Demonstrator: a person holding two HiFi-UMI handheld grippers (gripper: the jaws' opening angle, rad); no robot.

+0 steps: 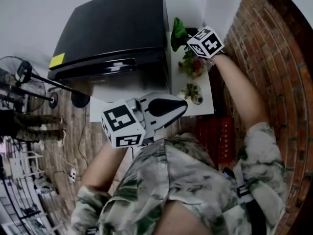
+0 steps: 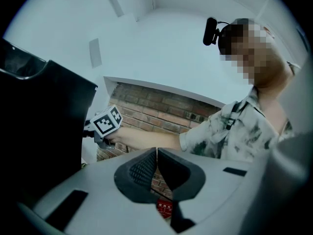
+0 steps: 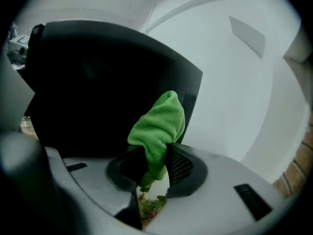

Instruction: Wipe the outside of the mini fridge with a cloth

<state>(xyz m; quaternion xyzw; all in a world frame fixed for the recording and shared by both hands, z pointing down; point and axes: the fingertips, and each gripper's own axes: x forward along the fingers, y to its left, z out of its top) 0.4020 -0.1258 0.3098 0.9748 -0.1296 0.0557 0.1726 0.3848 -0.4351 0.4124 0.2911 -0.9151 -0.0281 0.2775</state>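
Left gripper: jaws together, empty.
Right gripper: pinches fuzzy green cloth, a grip seen only in its view.
Cloth axis: upright, tip toward glossy black mini fridge.

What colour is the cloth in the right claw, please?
Green; the cloth shows best in the right gripper view.

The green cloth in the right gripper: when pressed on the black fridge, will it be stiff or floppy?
Probably floppy: the green cloth bunches in soft folds above the right gripper, which is shut on it. It would likely flatten against the mini fridge, not shift it. Its fuzzy weave suggests good grip, little sliding.
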